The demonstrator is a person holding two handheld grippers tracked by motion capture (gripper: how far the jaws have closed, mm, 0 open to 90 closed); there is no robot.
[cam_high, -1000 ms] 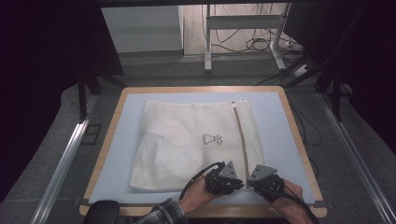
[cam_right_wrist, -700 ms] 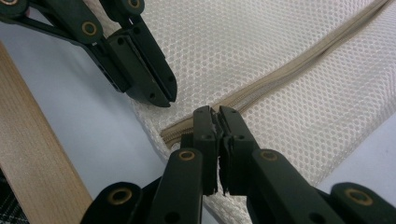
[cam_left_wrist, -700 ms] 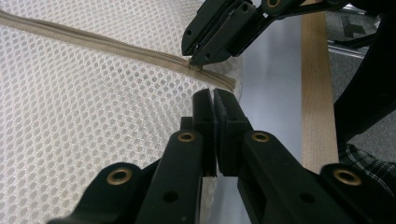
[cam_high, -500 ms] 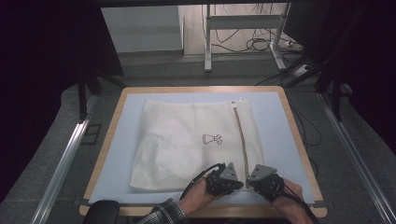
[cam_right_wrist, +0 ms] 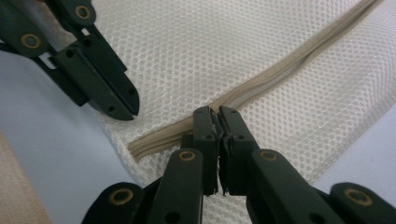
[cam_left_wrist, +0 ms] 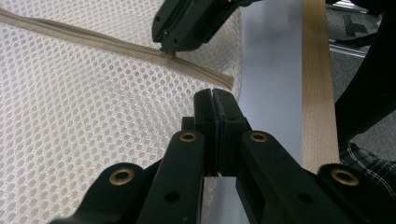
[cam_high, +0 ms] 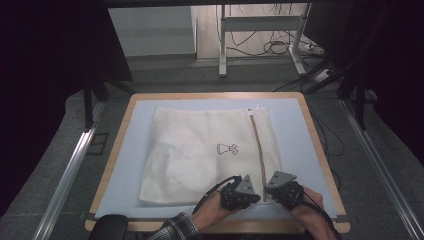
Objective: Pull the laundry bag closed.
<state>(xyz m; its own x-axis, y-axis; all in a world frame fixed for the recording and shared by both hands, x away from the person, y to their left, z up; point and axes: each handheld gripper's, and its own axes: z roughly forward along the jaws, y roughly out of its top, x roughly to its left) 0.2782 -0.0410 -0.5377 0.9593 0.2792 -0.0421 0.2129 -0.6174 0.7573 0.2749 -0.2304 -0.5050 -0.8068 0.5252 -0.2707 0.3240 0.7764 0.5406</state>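
My left tongs (cam_left_wrist: 213,93) are pinched shut on the near edge of the white mesh laundry bag (cam_high: 200,150), just left of the beige zipper's (cam_high: 258,150) end. My right tongs (cam_right_wrist: 214,113) sit close beside them, clamped on the zipper itself near that end. The bag lies flat on the desk (cam_high: 295,130), stretching away from both tongs.

Cream honeycomb-mesh bag (cam_high: 200,150), beige zipper (cam_high: 258,145)
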